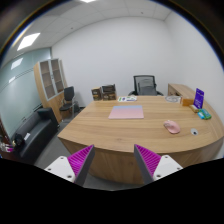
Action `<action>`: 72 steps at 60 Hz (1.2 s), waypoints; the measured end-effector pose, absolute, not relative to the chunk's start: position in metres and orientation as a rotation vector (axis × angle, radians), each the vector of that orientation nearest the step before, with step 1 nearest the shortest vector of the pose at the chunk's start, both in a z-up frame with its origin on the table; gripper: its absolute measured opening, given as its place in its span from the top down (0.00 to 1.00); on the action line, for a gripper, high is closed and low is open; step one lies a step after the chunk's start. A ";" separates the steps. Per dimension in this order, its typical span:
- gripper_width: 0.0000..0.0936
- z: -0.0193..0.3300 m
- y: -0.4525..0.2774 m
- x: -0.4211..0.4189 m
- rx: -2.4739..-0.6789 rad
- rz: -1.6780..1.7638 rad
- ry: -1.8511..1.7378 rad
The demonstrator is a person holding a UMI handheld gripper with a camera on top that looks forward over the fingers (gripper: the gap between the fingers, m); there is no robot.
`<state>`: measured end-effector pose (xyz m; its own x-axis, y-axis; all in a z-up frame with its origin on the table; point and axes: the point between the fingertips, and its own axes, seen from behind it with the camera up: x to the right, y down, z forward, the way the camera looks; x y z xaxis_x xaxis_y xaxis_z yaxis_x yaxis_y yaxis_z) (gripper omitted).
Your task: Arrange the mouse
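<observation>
A small pink mouse (172, 127) lies on the wooden table (120, 135), to the right of a pink mouse mat (127, 113) that lies flat near the table's middle. My gripper (114, 158) is well short of the table's near edge, far from both. Its two fingers with purple pads (80, 160) are wide apart and hold nothing.
A black office chair (146, 85) stands behind the table. A purple-screened device (199, 98) and a teal object (204, 114) sit at the table's right end. A black sofa (30, 128) and a wooden cabinet (52, 80) are on the left.
</observation>
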<state>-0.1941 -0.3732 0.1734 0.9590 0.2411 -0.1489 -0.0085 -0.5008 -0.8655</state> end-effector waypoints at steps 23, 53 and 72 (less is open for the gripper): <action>0.12 0.119 -0.266 0.017 -2.050 0.048 -0.009; 0.11 0.014 -0.083 0.103 -2.121 0.127 -0.090; 0.12 0.002 -0.029 0.125 -2.124 0.132 -0.068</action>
<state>0.1254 -0.0287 0.0020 0.9926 0.1014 -0.0675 -0.0038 -0.5281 -0.8492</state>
